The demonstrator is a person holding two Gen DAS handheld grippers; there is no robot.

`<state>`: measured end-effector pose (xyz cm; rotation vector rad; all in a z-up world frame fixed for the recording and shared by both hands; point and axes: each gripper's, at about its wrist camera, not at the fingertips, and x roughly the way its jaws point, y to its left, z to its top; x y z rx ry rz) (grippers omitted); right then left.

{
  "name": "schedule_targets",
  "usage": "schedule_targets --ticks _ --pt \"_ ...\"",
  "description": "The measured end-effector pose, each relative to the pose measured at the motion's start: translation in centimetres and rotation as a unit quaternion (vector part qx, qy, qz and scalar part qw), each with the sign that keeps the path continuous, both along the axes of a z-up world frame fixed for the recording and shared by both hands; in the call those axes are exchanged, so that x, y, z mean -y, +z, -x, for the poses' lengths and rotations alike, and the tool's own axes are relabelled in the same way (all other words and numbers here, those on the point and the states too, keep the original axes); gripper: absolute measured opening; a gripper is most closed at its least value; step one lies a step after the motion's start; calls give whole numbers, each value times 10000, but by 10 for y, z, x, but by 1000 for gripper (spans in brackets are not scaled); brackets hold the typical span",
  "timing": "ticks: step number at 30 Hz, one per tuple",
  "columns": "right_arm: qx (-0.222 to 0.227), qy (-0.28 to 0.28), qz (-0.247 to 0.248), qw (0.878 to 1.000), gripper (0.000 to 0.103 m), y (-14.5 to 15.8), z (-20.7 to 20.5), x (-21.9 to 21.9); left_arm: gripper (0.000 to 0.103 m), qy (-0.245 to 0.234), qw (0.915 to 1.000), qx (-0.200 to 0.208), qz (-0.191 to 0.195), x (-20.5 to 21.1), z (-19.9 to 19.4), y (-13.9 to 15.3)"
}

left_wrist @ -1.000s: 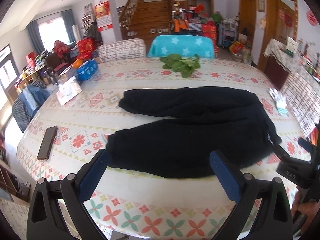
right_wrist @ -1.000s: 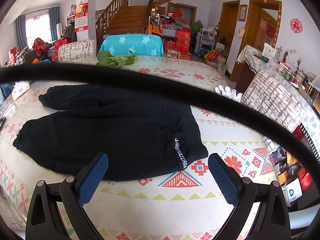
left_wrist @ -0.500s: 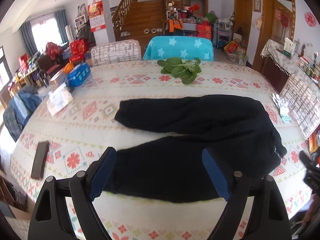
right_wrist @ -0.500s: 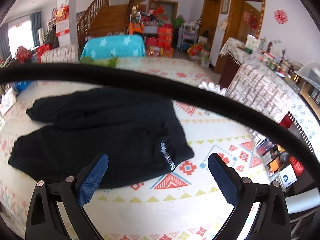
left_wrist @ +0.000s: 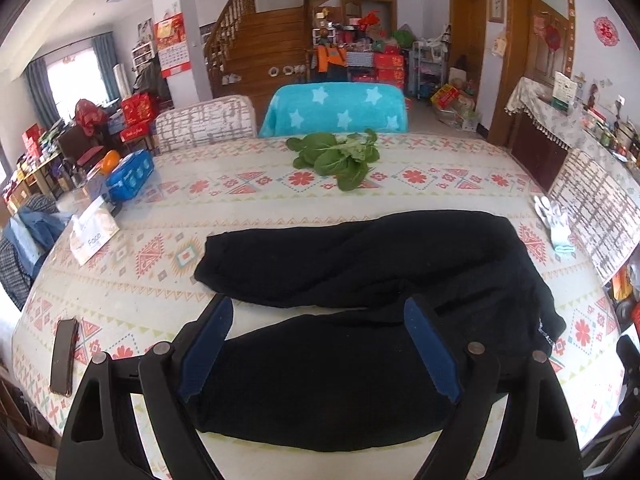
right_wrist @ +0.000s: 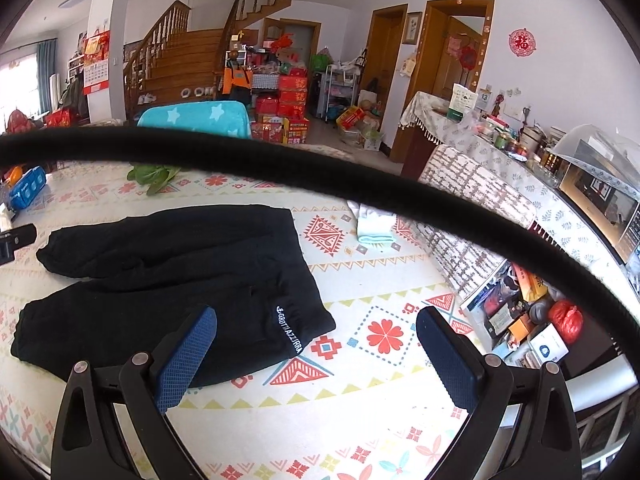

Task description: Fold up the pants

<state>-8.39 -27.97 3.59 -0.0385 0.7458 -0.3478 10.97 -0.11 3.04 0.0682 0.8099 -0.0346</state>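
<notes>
Pants (left_wrist: 360, 280): black, flat on the patterned table (left_wrist: 248, 200), legs pointing left.
Left gripper (left_wrist: 318, 344): jaws wide apart over the near leg.
Greens (left_wrist: 340, 156): far side.
Phone (left_wrist: 64, 356): left edge.

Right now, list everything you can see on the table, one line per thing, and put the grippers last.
pants: one, black, spread flat at the near middle, legs pointing left
leafy greens: one bunch, green, far middle
phone: one, dark, near left edge
tissue pack: one, white, left side
blue box: one, blue, far left
gloves: a small pile, white and pale green, right edge
table: one, patterned cloth in red and cream
left gripper: one, black with blue pads, open over the near leg
right gripper: one, black with blue pads, open by the waistband
</notes>
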Motion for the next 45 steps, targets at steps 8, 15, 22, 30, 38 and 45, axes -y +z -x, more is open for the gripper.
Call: schedule_targets --ticks 8,15,22,30,38,45 --pt "-323 521 -343 9975 102 -25 -40 -5 87 912 9955 -204 175 -76 13 -18" --pt "-605 723 -883 9916 102 -46 -114 16 87 1452 9882 -463 136 -138 -12 -39" --pt "-716 750 -851 9910 102 -55 -206 47 87 1129 9920 -514 253 -158 -94 -63" --pt "-1277 612 -993 9849 101 -73 -306 74 87 870 9884 -959 798 -168 -192 -107" --pt "-1751 1537 -1244 9645 101 -99 -357 17 87 601 9889 -1142 739 -176 -243 -131" --pt "-2038 1654 -785 9617 100 -121 -381 4 87 478 9819 -1320 1269 -187 -253 -147"
